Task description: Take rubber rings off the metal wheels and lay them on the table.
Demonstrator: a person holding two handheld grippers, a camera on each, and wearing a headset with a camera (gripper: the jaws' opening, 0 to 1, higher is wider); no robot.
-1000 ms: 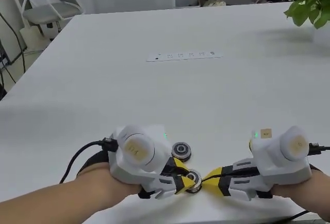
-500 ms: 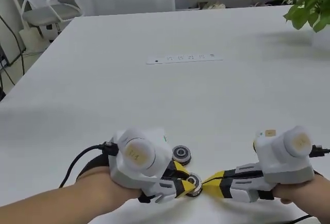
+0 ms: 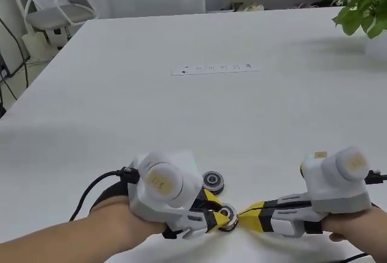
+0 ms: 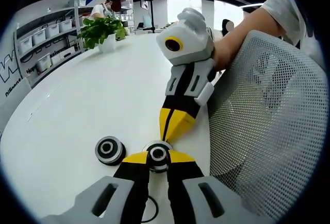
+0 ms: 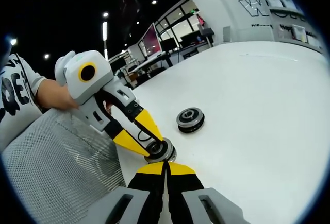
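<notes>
Scene: a white counter (image 3: 181,112) seen from the head view, with two hand-held tools meeting at the lower middle of the frame.
Left tool (image 3: 219,216): closed on a small metal wheel (image 3: 227,214); in the left gripper view its yellow tips sit on either side of the wheel (image 4: 157,154).
Right tool (image 3: 243,210): its yellow jaws are pressed together, their tips touching the near rim of the gripped wheel (image 5: 161,149); whether any rubber is pinched between them cannot be told.
Gripped wheel: lower centre of the head view, between the two tools, low over the counter.
Second wheel (image 3: 212,180): lying flat on the counter just above the gripped one in the head view, apart from both tools, with a dark band round its rim (image 5: 191,118).
Background: a white power strip (image 3: 214,68) at upper centre, a potted plant (image 3: 361,3) at the upper right corner.
Foreground: a grey mesh chair back (image 4: 268,131) on the right of the left gripper view.
</notes>
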